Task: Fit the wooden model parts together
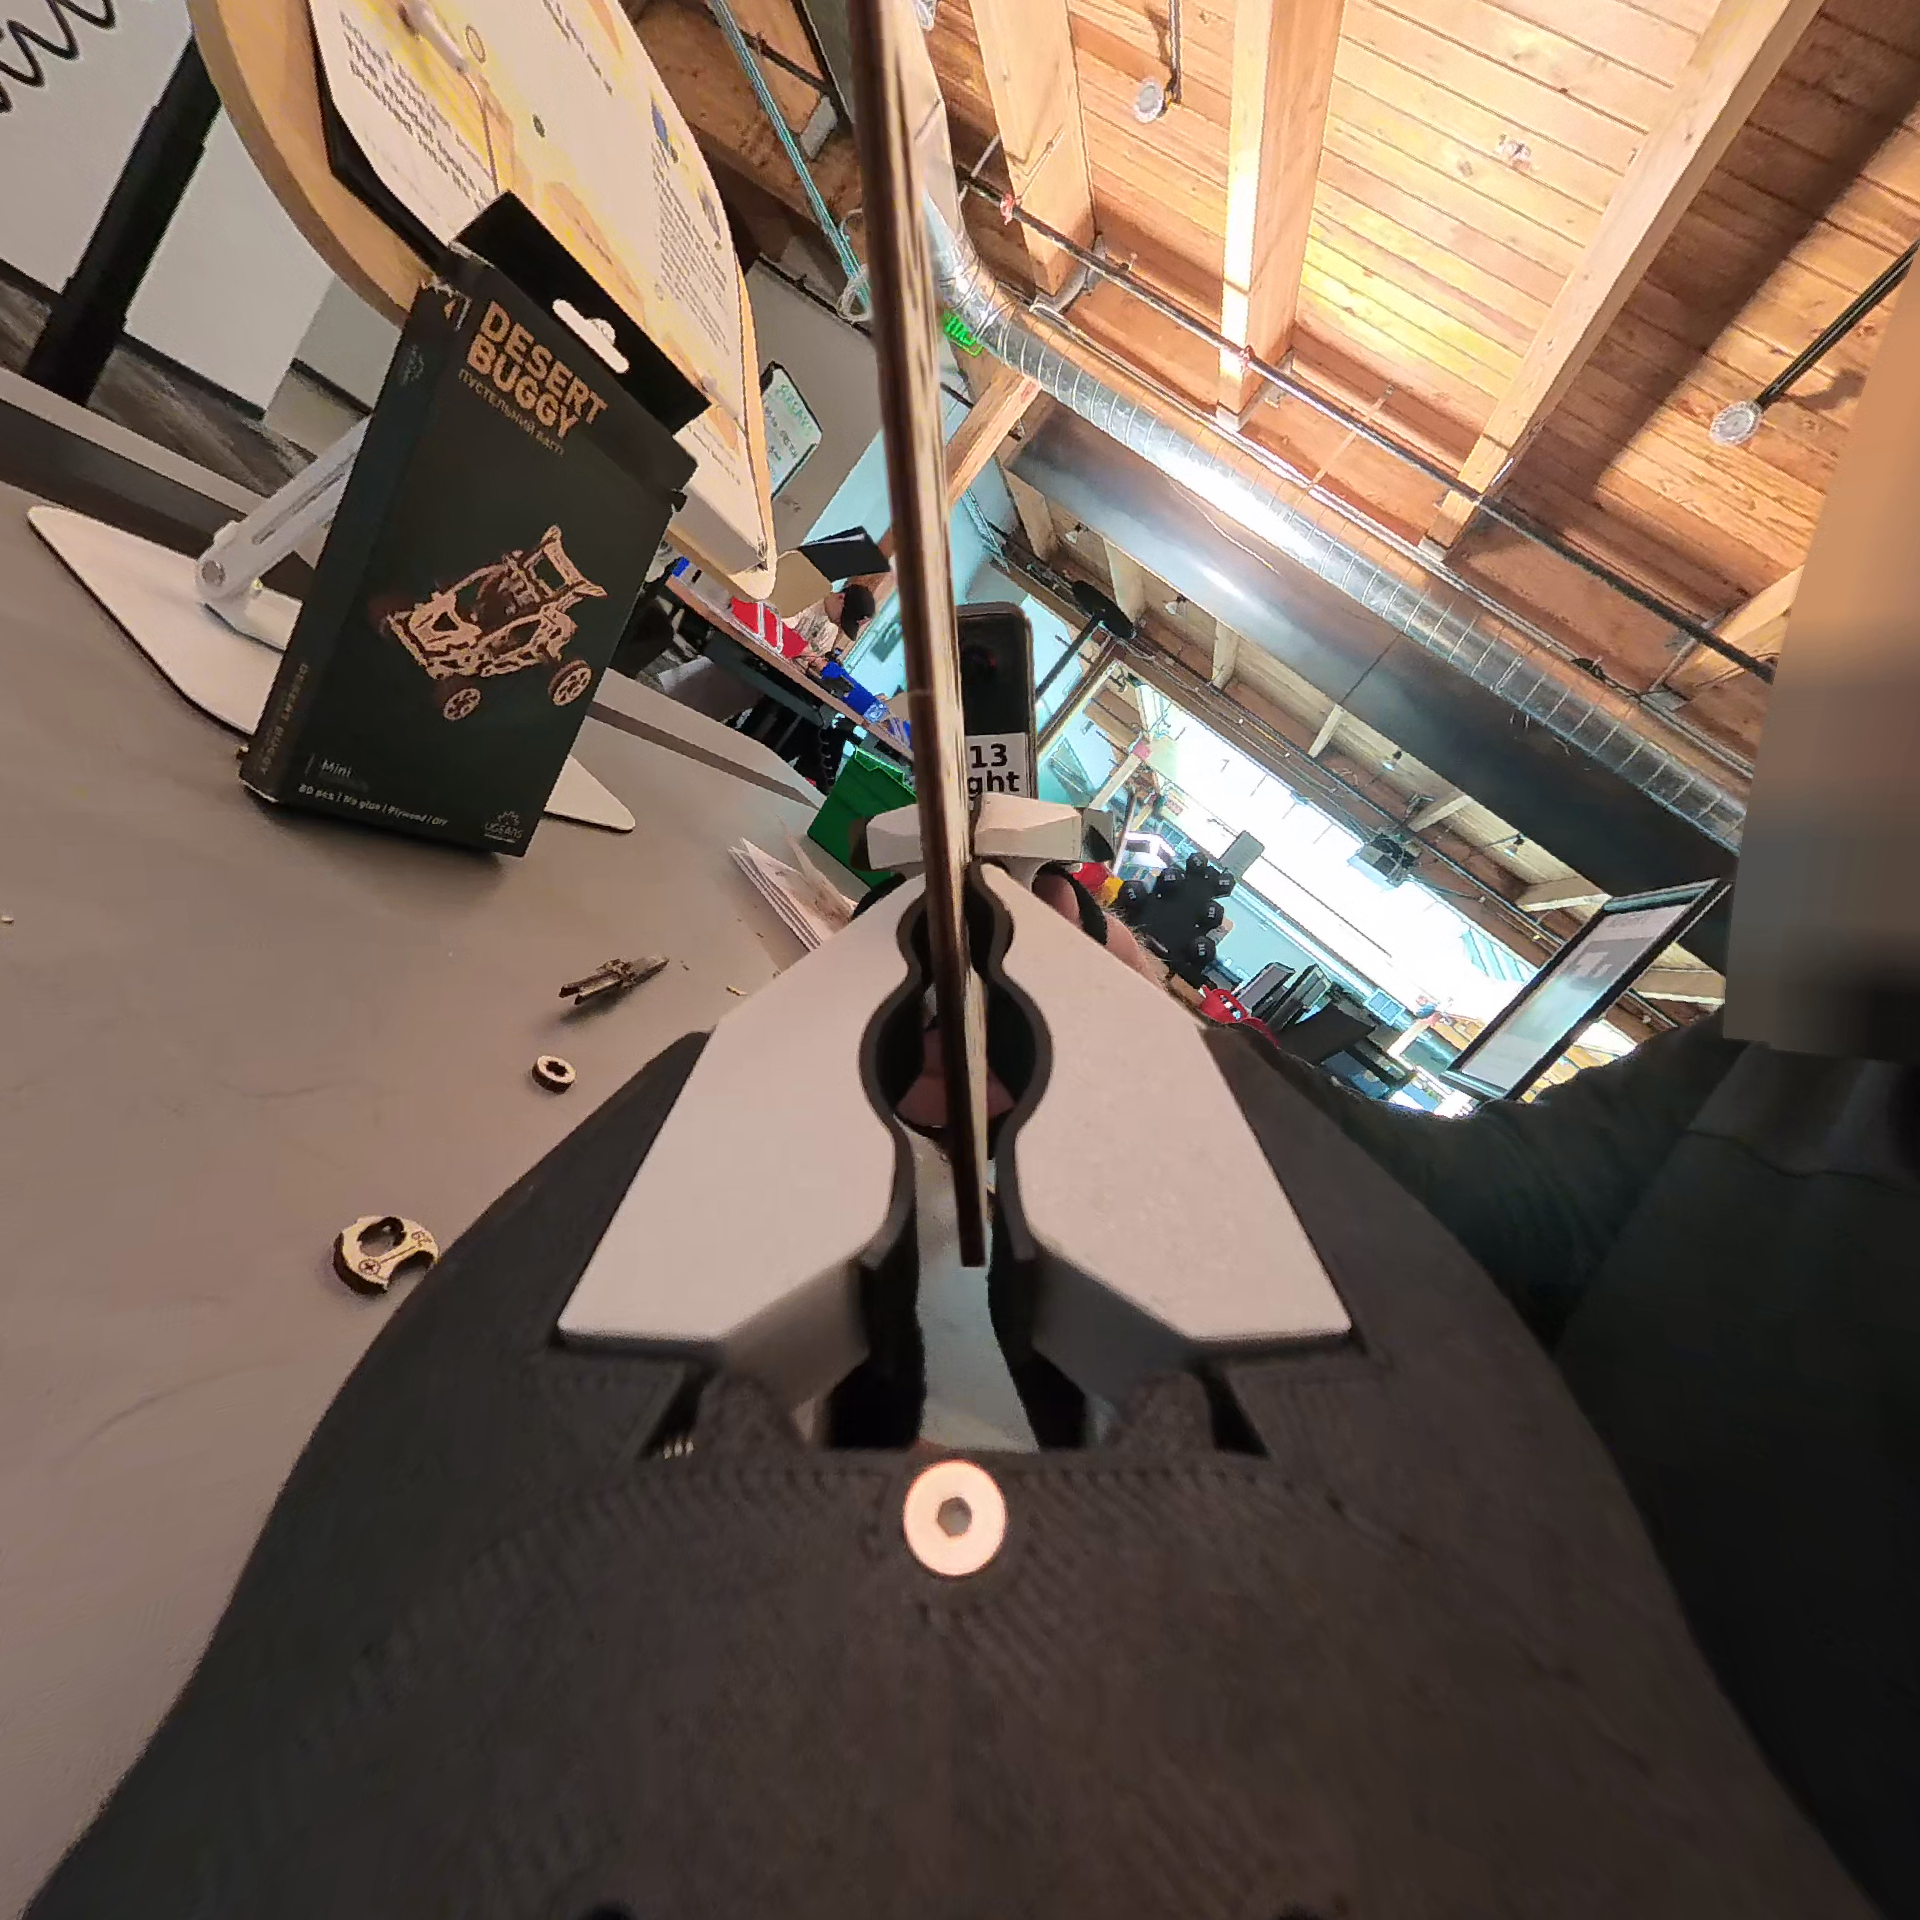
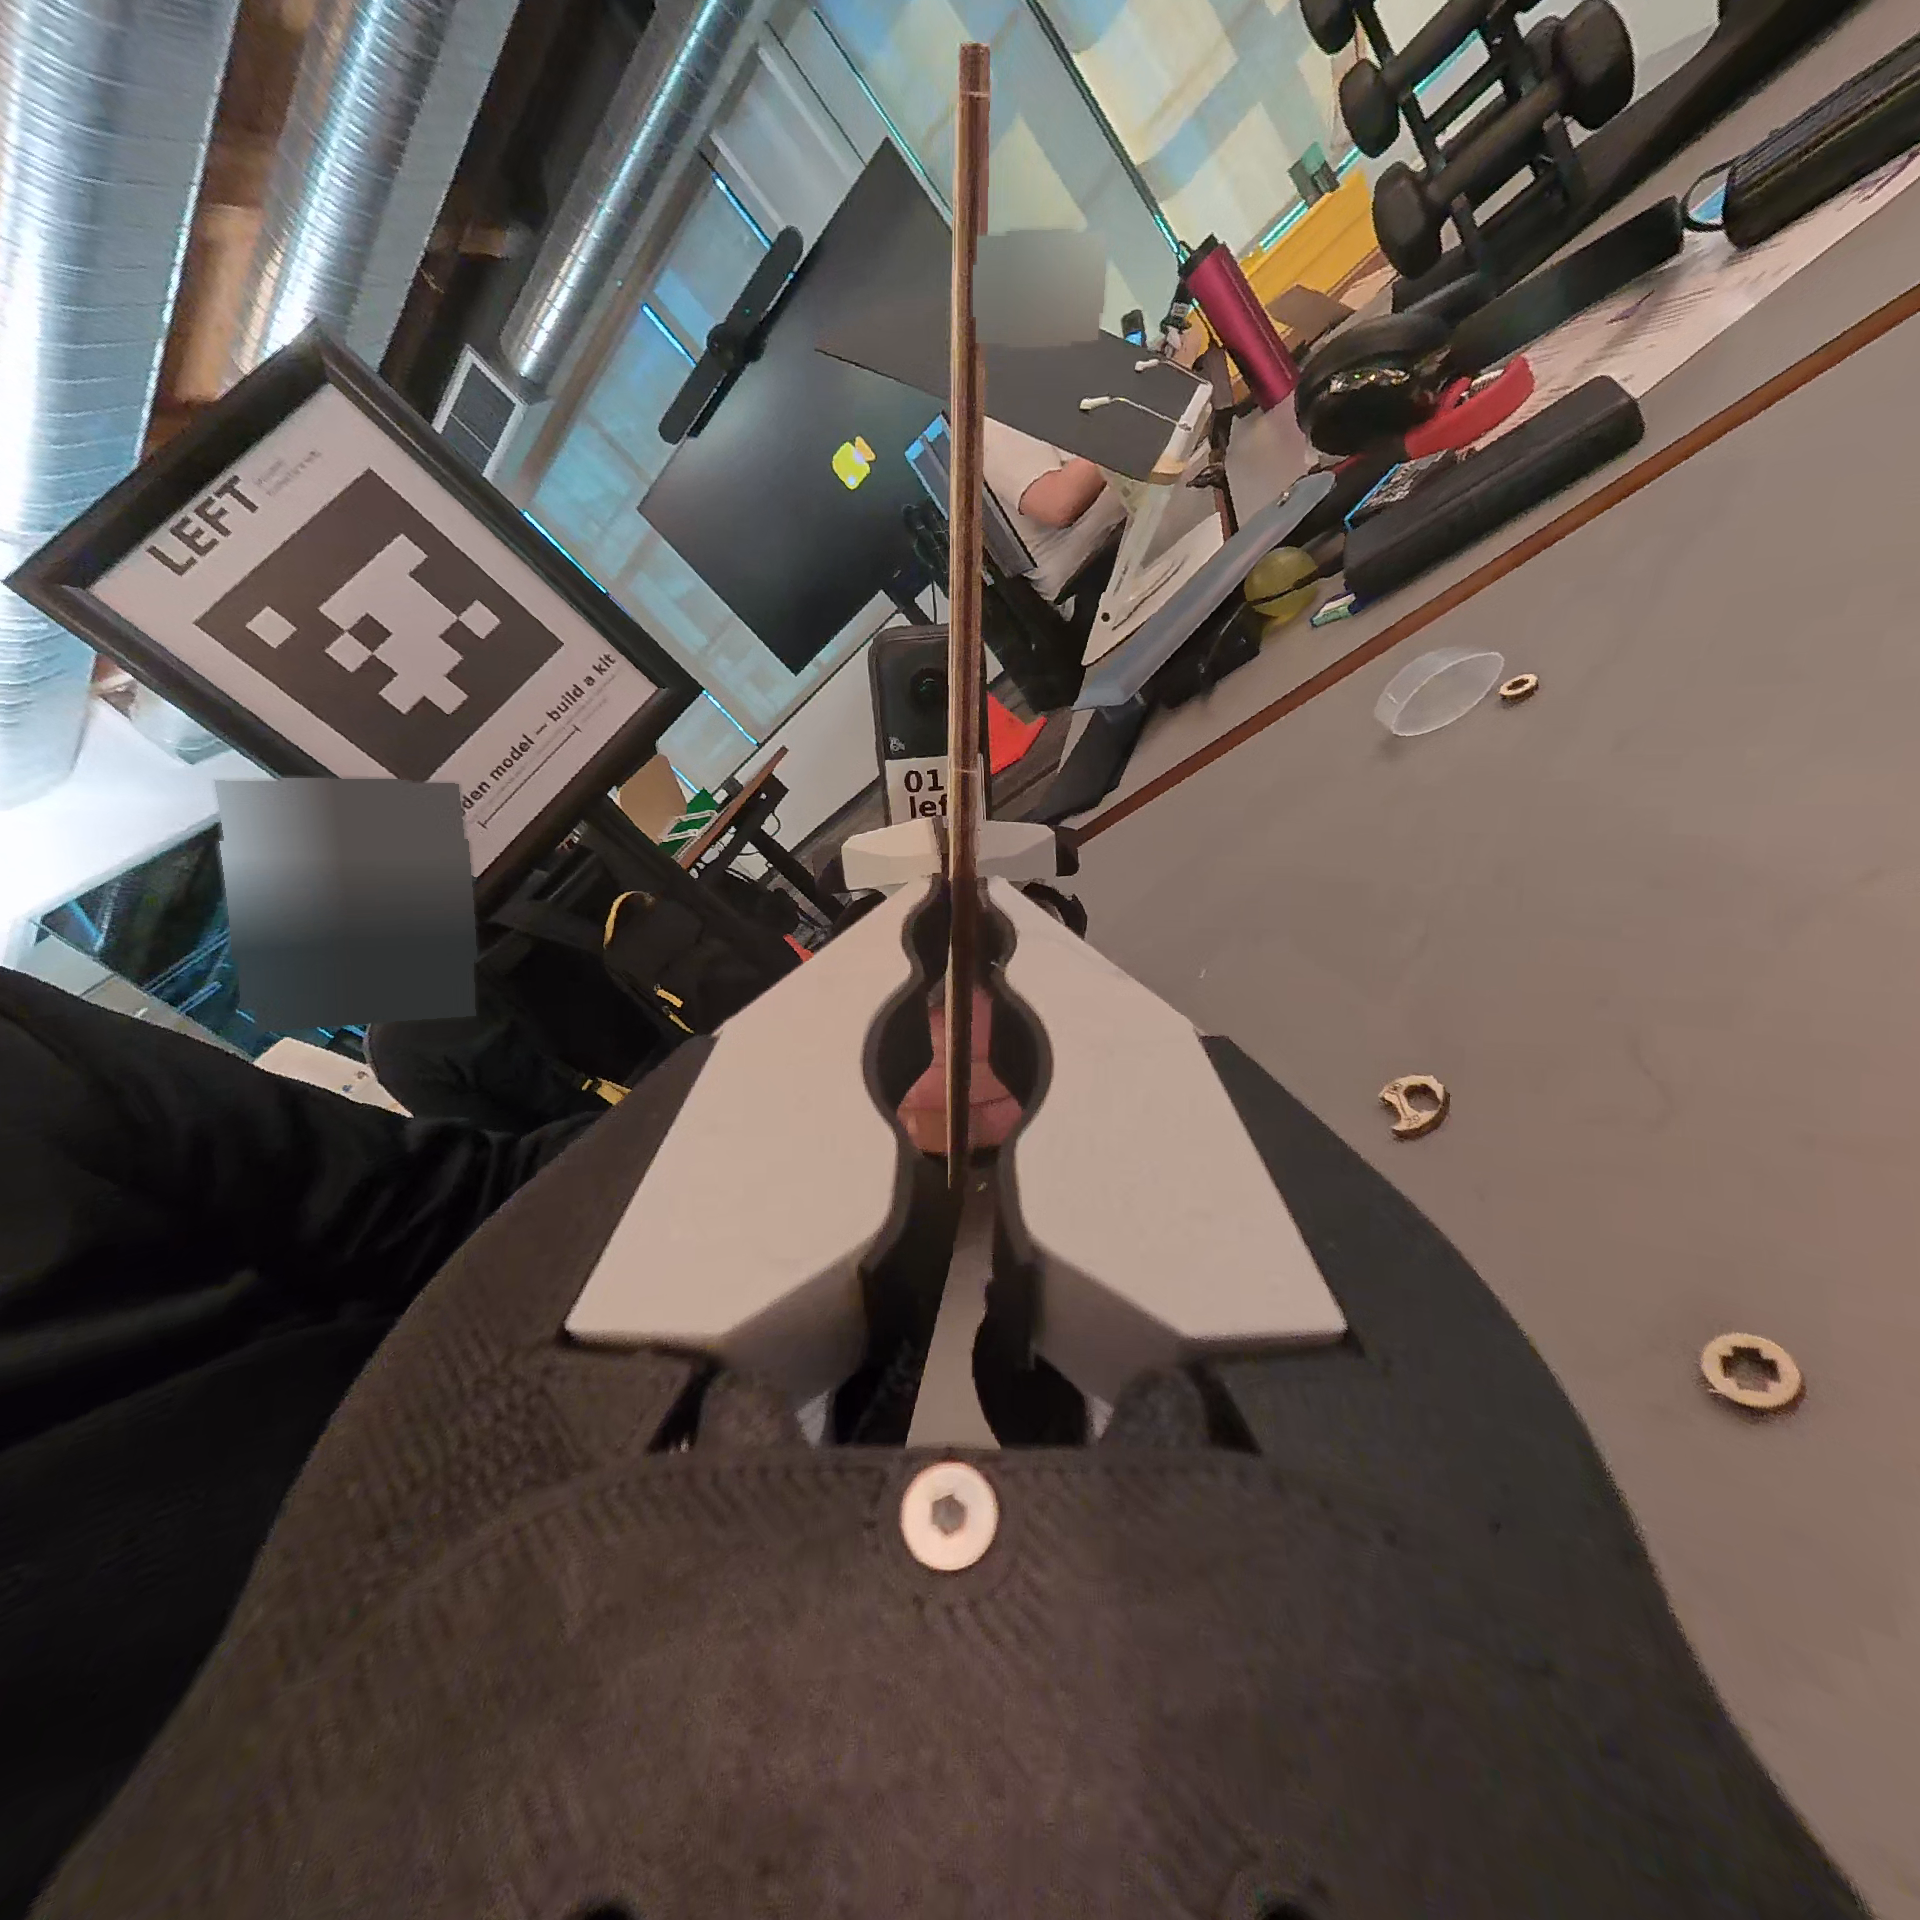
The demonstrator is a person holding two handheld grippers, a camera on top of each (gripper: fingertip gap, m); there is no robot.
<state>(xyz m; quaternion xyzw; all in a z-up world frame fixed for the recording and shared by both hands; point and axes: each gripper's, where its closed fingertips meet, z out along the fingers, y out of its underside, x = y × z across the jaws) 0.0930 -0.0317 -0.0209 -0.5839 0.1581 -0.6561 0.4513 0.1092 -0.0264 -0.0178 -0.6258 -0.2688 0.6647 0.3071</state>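
A thin wooden parts sheet (image 1: 914, 520) stands edge-on between both grippers, lifted above the grey table (image 1: 156, 1039). My left gripper (image 1: 951, 899) is shut on the sheet's near edge. My right gripper (image 2: 961, 894) is shut on the same sheet (image 2: 966, 416) from the opposite side. Each gripper shows in the other's view just beyond the fingertips: the right one (image 1: 982, 831) and the left one (image 2: 956, 844). Loose wooden parts lie on the table: a small ring (image 1: 554, 1072), a curved piece (image 1: 384, 1252) and a dark assembled bit (image 1: 613, 977). The right wrist view shows a ring (image 2: 1752, 1371) and a curved piece (image 2: 1413, 1107).
The dark kit box (image 1: 468, 582) stands at the back left against a white stand (image 1: 156, 592) holding an instruction sheet (image 1: 540, 135). A folded booklet (image 1: 790, 883) lies near the sheet. A clear plastic lid (image 2: 1439, 691) and a tiny ring (image 2: 1518, 685) sit by the table's far edge. Only a small space, under 4 cm, lies between the two pairs of fingers. The curved piece (image 2: 1413, 1107) is about equally far from each gripper, around 15 cm.
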